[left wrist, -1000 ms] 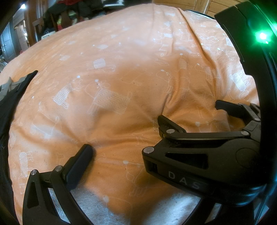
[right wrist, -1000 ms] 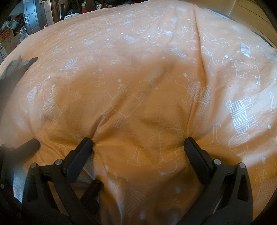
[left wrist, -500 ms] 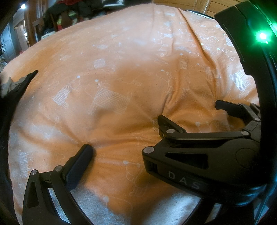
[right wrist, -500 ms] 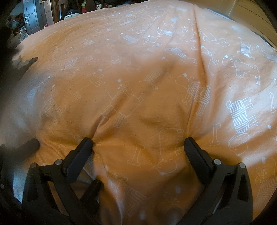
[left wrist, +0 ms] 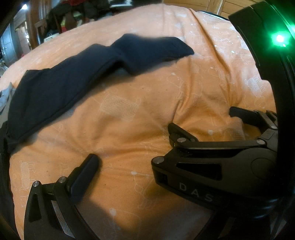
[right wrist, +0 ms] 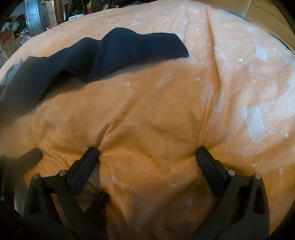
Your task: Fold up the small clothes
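Note:
A dark navy garment (left wrist: 64, 86) lies stretched across the orange animal-print duvet (left wrist: 147, 114), from the left edge toward the far middle; in the right wrist view the garment (right wrist: 110, 53) ends in a rounded tip. My right gripper (right wrist: 146, 153) is open, both fingertips pressed into the duvet, well short of the garment. My left gripper (left wrist: 145, 157) sits just beside it, open. Only its left finger (left wrist: 86, 169) shows, since the right gripper's body (left wrist: 212, 175) covers the other. Neither gripper holds anything.
A grey piece of cloth (left wrist: 5, 96) peeks out at the left edge beside the garment. Beyond the bed at the back left stand a grey door (right wrist: 35, 20), boxes (right wrist: 7, 42) and clutter. Wooden panelling (left wrist: 202, 3) shows at the top right.
The navy garment, before only a dark edge at the far left, has come in and now lies spread across the duvet. Both grippers have stayed where they were.

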A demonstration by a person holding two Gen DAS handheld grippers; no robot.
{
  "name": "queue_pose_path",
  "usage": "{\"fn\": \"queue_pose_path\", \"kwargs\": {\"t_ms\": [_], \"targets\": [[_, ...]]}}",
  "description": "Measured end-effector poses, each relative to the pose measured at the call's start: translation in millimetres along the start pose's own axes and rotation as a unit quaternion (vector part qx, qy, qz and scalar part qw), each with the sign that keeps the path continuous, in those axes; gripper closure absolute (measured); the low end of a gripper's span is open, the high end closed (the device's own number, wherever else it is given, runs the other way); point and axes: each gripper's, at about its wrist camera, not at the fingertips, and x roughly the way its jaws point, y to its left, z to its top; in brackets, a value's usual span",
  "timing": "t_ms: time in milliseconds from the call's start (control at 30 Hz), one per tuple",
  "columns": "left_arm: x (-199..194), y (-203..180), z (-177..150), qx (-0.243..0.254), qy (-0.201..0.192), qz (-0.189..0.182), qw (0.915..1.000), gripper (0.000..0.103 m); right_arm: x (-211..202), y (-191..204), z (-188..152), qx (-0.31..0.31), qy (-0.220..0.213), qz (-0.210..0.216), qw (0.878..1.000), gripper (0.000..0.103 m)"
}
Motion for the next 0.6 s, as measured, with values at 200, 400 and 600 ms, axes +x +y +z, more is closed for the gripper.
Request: {"fn": "queue_pose_path", "kwargs": {"t_ms": [200, 400, 600], "targets": [[0, 0, 0, 0.000, 0.000, 0.000, 1.0000, 0.000, 0, 0, 0, 0.000, 0.000, 0.001, 1.000, 0.000], [0, 0, 0, 0.000, 0.001, 0.001, 1.0000, 0.000, 2, 0, 2, -0.005, 0.005, 0.005, 1.000, 0.000], [1, 4, 1, -0.007, 0.001, -0.001, 1.0000, 0.000, 8, 4, 12, -0.027, 0.005, -0.005, 1.000, 0.000]]}}
